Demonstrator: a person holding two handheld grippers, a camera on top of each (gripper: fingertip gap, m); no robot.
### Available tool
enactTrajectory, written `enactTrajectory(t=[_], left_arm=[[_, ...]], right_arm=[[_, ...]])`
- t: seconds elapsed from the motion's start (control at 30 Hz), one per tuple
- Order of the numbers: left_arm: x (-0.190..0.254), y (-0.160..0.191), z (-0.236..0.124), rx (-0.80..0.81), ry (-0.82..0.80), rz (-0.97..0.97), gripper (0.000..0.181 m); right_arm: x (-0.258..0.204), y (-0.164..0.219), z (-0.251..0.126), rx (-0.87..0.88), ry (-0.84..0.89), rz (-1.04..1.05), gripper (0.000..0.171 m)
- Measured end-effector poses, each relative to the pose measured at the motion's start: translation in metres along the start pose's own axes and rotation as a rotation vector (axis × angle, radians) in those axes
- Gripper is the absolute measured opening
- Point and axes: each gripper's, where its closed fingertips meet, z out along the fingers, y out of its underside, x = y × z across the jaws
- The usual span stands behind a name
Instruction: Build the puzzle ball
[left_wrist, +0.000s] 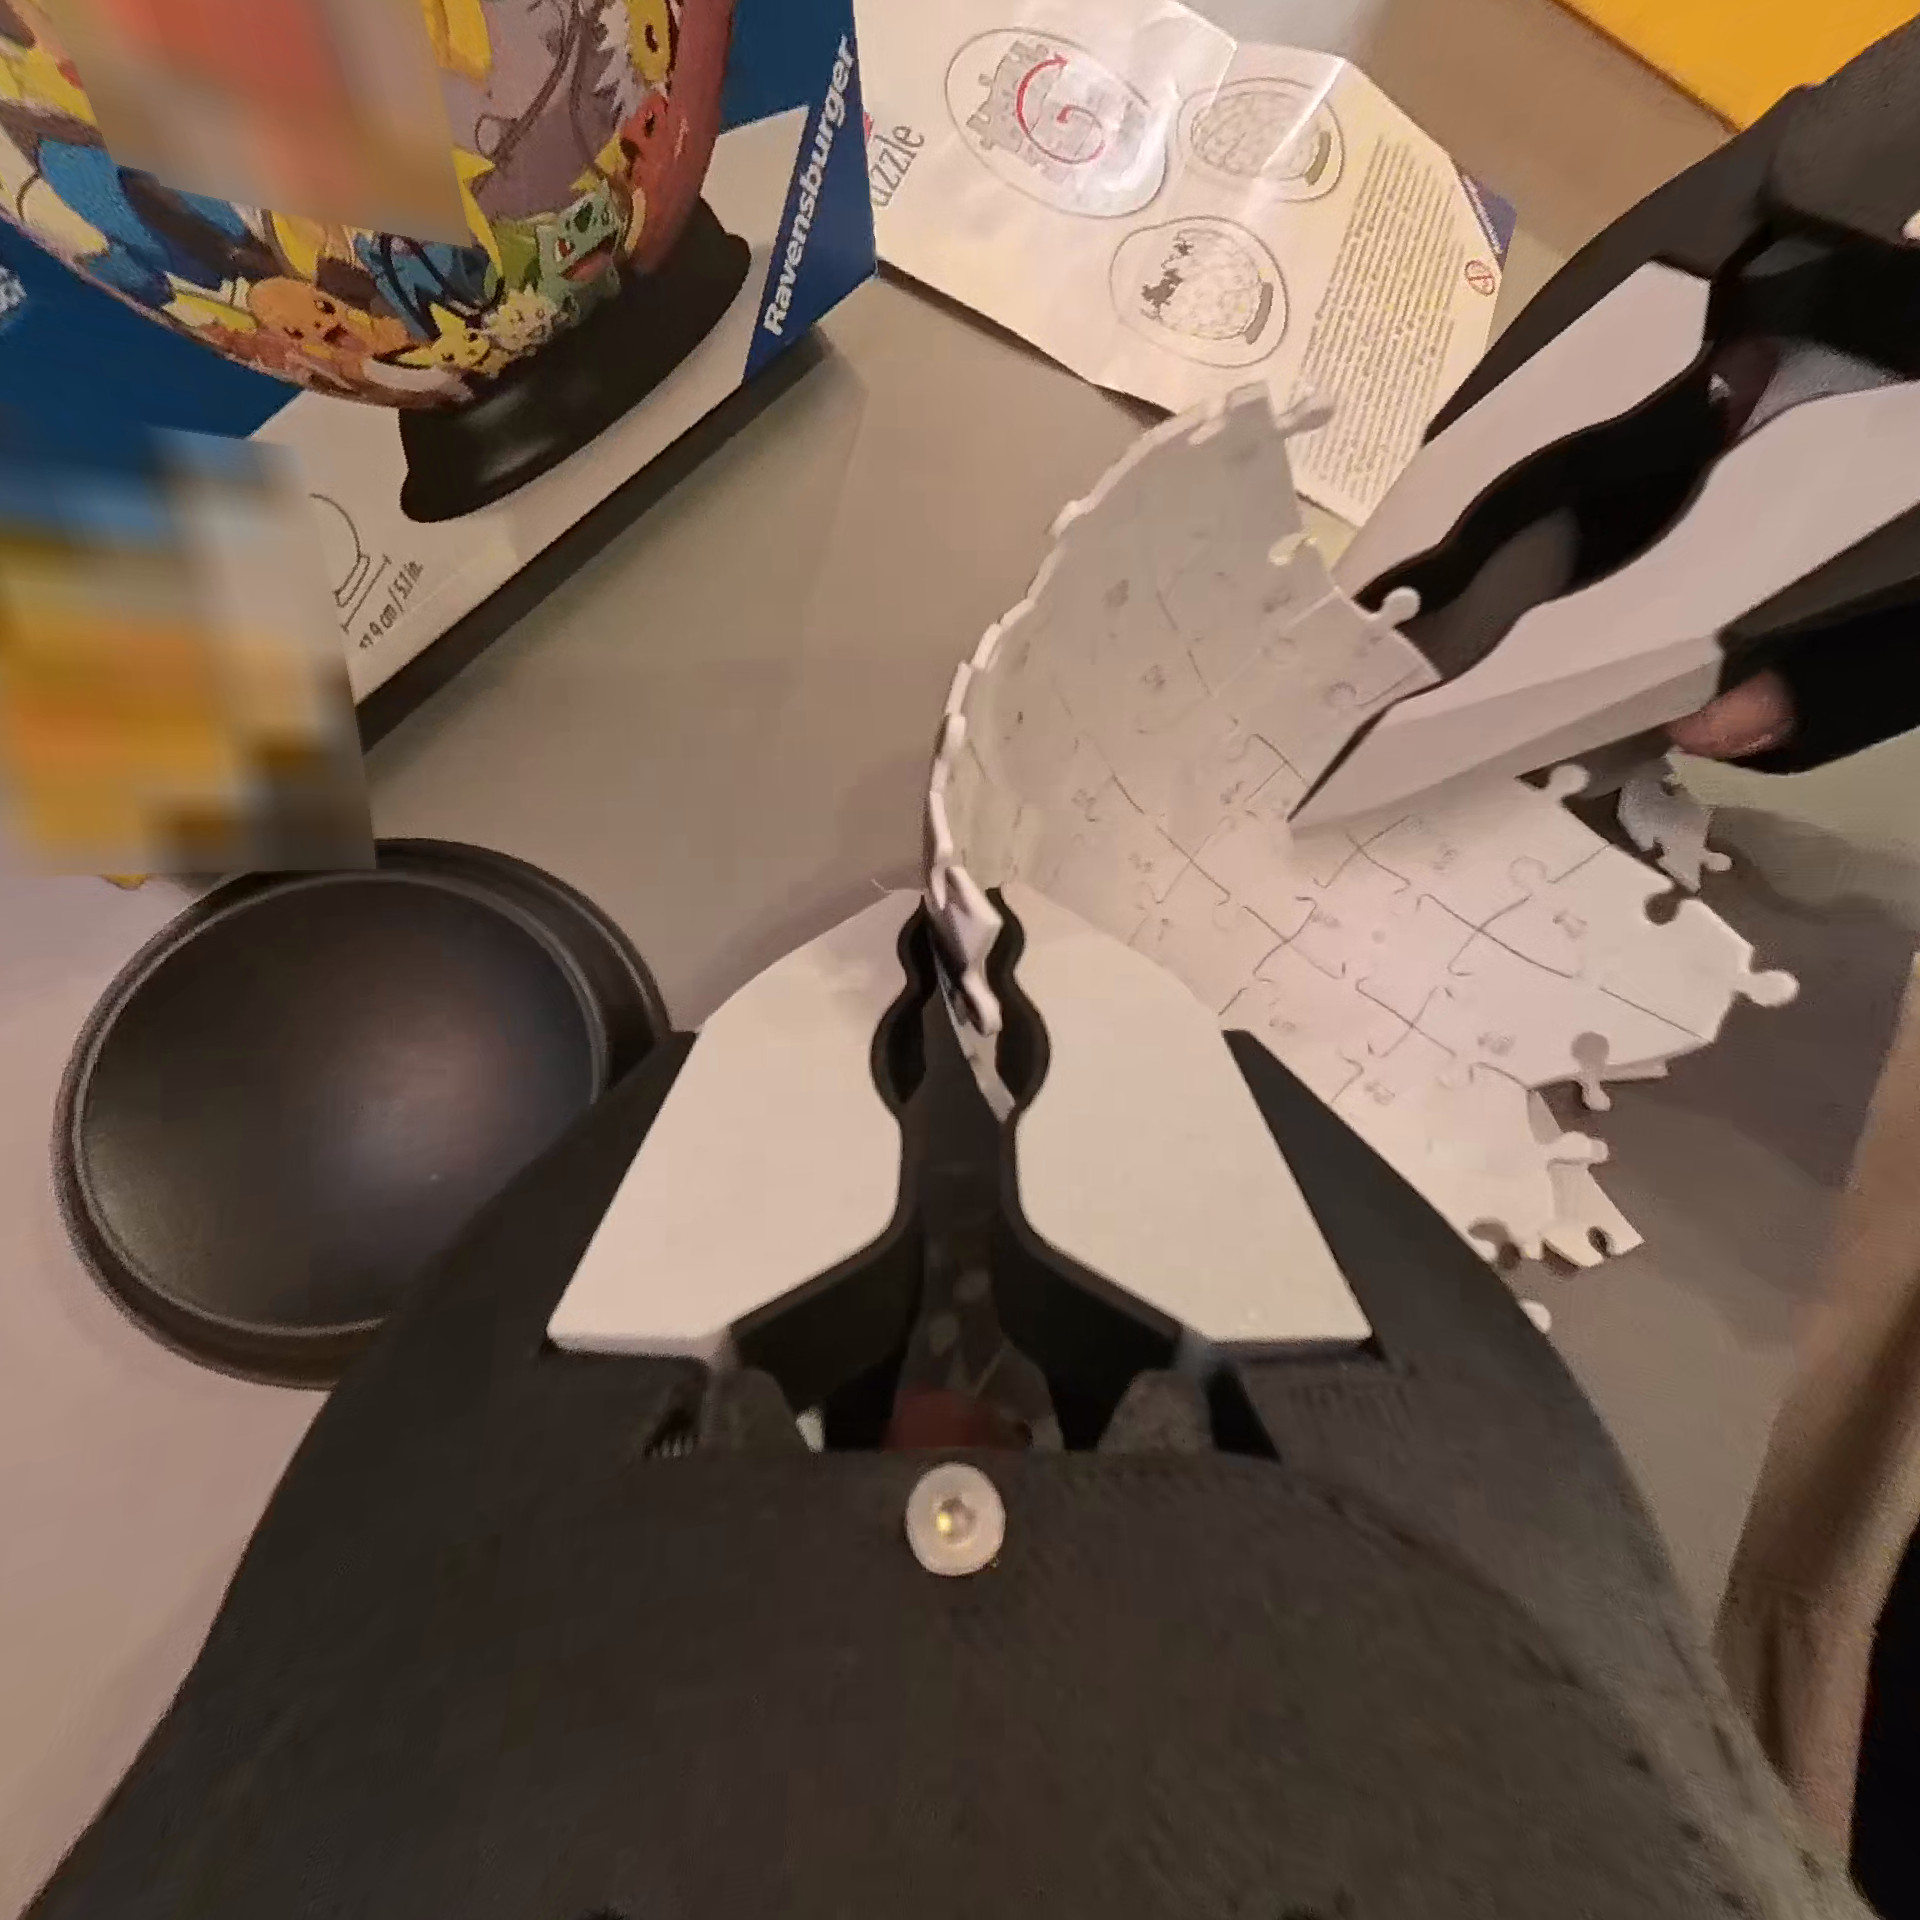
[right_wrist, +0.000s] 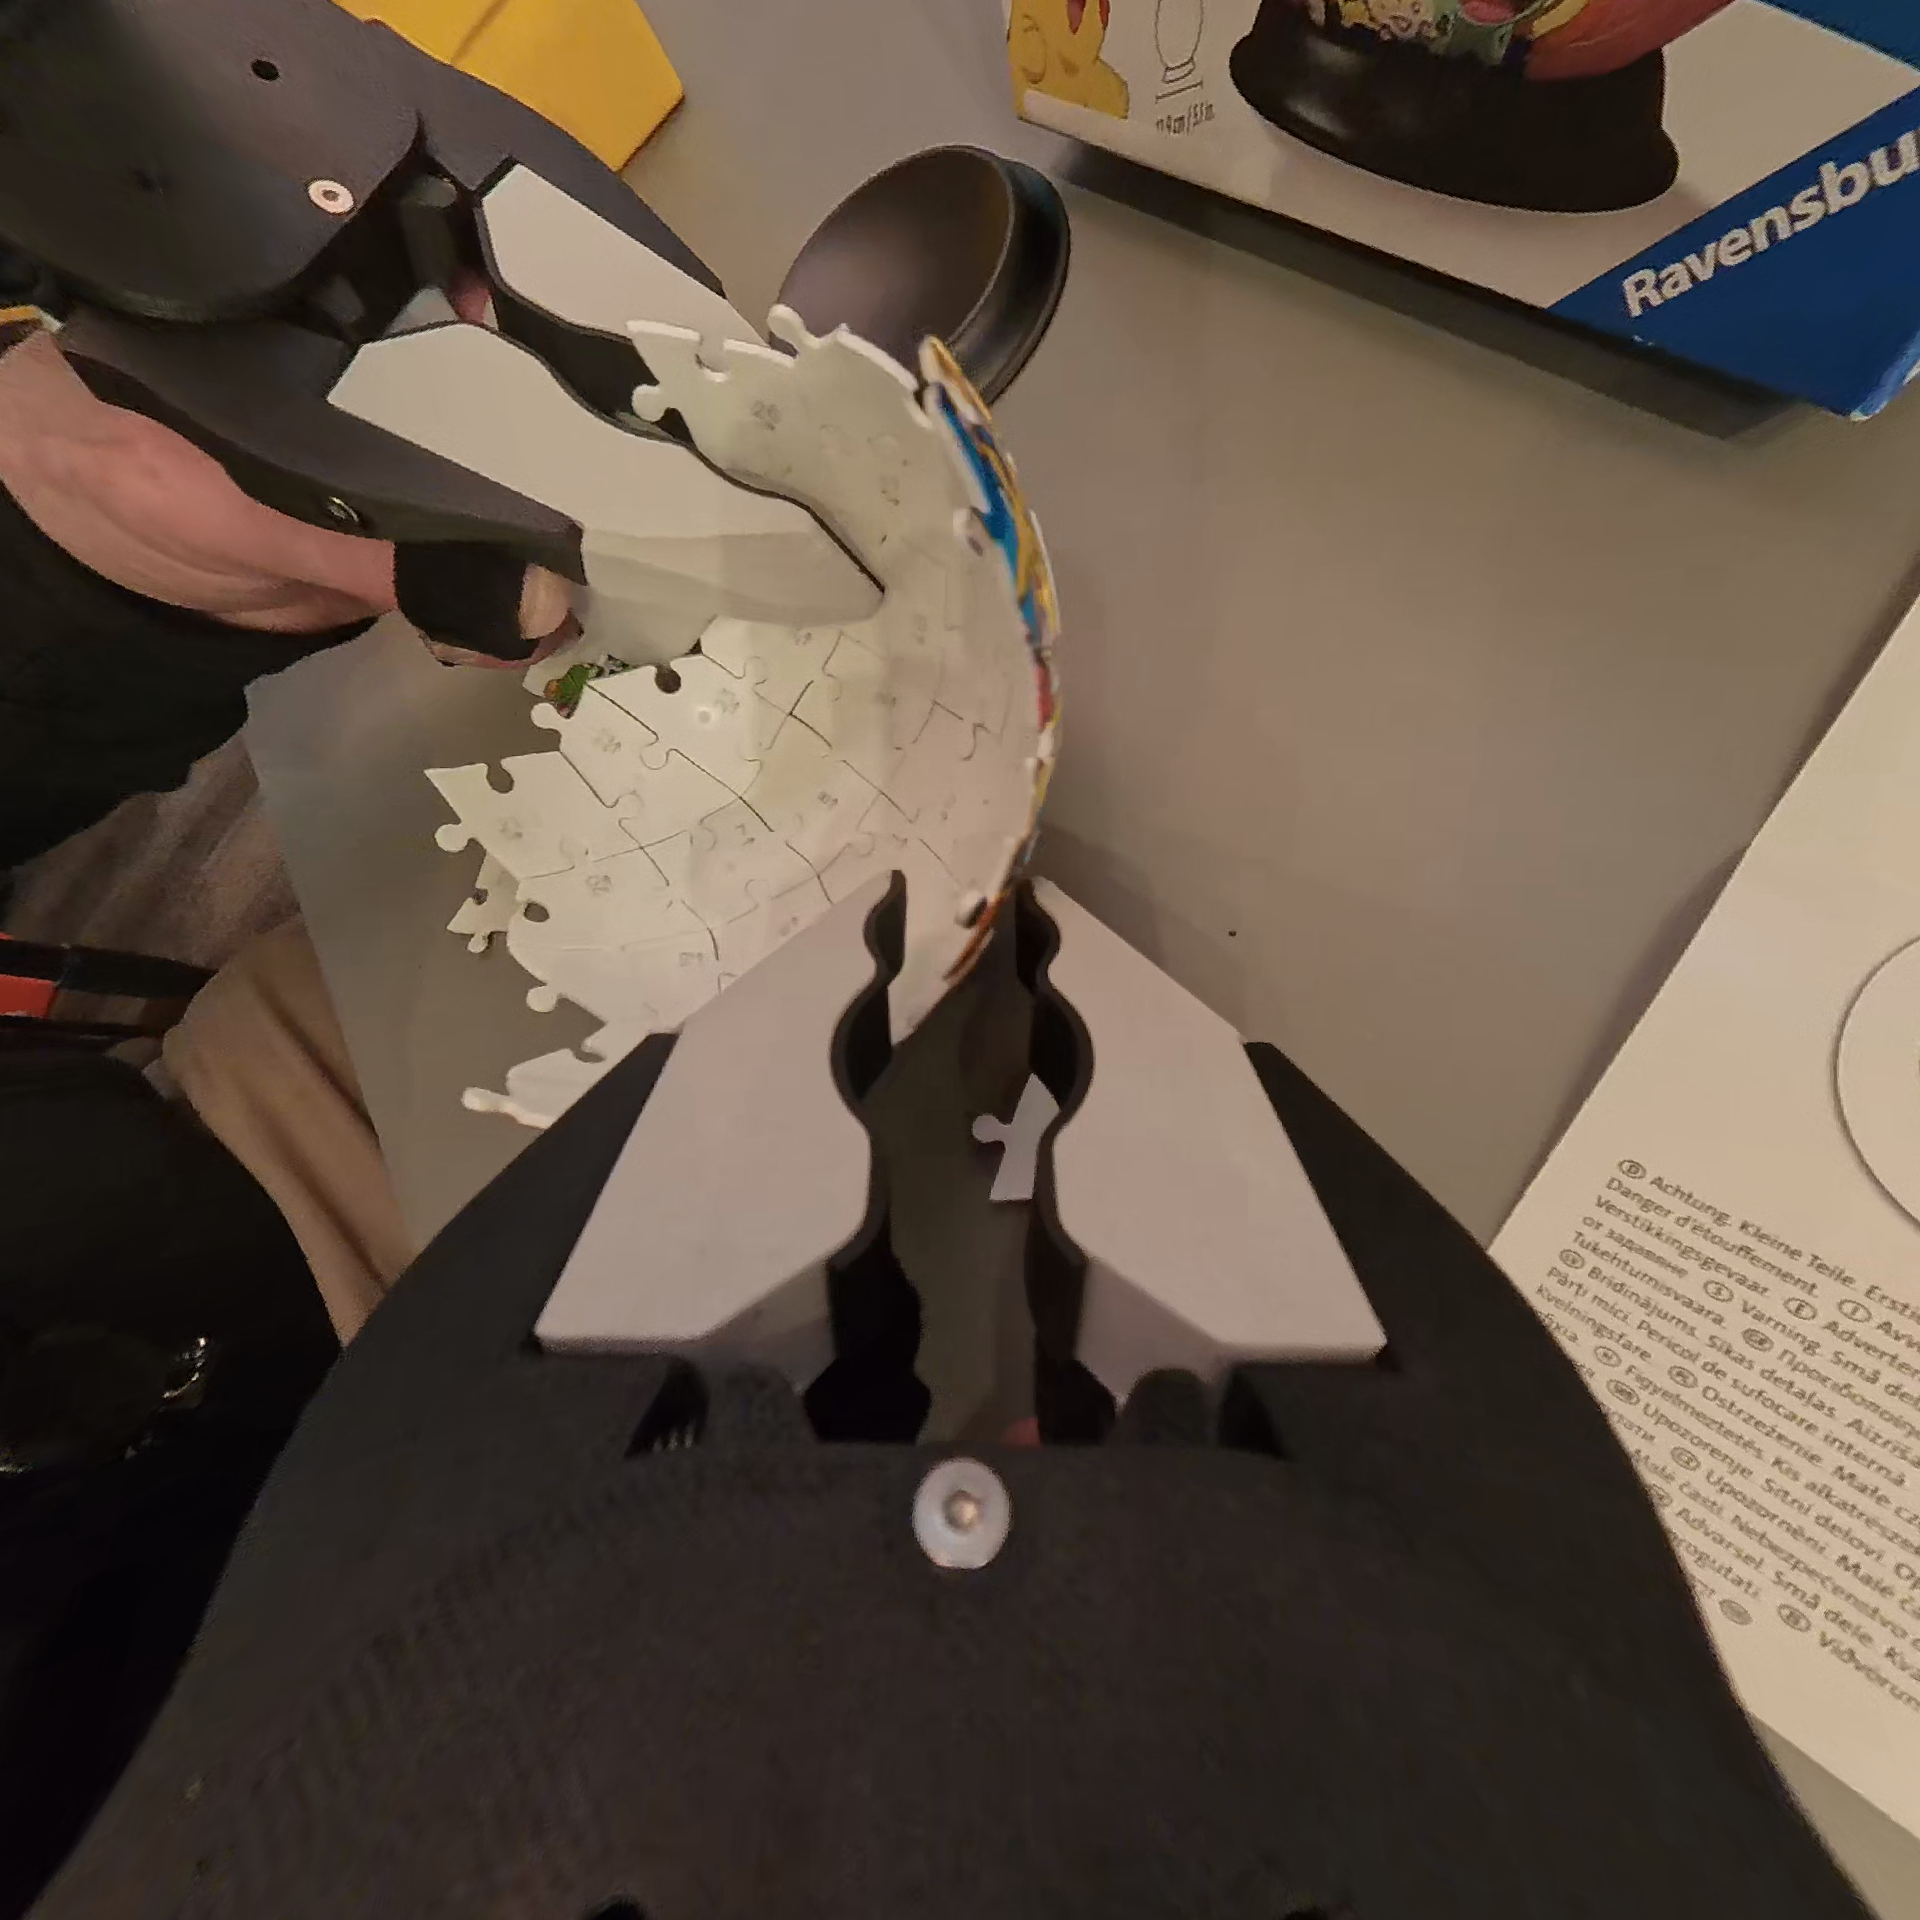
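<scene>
**Inspector:** Where was the puzzle ball?

**Assessor:** It was only partly built: a curved puzzle shell (left_wrist: 1299, 914) (right_wrist: 779, 790), its white inner face towards both cameras and its printed outer face showing along one edge in the right wrist view. It was held between the two grippers above the grey table (left_wrist: 675, 727).

**Inspector:** State of the left gripper (left_wrist: 961, 914)?

**Assessor:** Jaws drawn almost together, pinching a rim piece of the puzzle shell. The right wrist view confirmed it: the left gripper (right_wrist: 748, 488) straddled the rim, one finger inside the curve and one outside.

**Inspector:** And the right gripper (right_wrist: 966, 894)?

**Assessor:** Closed to a narrow gap with the shell wall passing between the fingers. From the left wrist view, the right gripper (left_wrist: 1351, 717) clasped the far rim the same way. A small white piece (right_wrist: 1013, 1143) showed deeper between its fingers. I could not tell whether it was loose or part of the shell.

**Inspector:** Surroundings?

**Assessor:** The black stand (left_wrist: 332, 1101) (right_wrist: 935, 260) sat empty on the table, apart from the shell. The puzzle box (left_wrist: 623, 312) (right_wrist: 1558, 208) lay beyond it, and an unfolded instruction sheet (left_wrist: 1195, 208) (right_wrist: 1714, 1351) lay beside the box. A person's hand (right_wrist: 156, 499) gripped the left gripper's handle.
</scene>
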Motion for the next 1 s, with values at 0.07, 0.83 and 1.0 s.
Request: enactTrajectory(t=[0.07,0.83,1.0], left_arm=[[-0.001,-0.004,-0.002,0.002,-0.005,0.02,0.007],[-0.016,-0.005,-0.027,-0.24,-0.062,0.221,0.004],[-0.012,-0.008,-0.022,-0.317,-0.047,0.262,0.004]], right_arm=[[-0.002,-0.001,-0.003,0.0,-0.007,-0.005,0.025],[-0.002,0.103,-0.082,-0.372,0.054,-0.49,0.033],[-0.008,0.105,-0.074,-0.378,0.09,-0.568,0.029]])
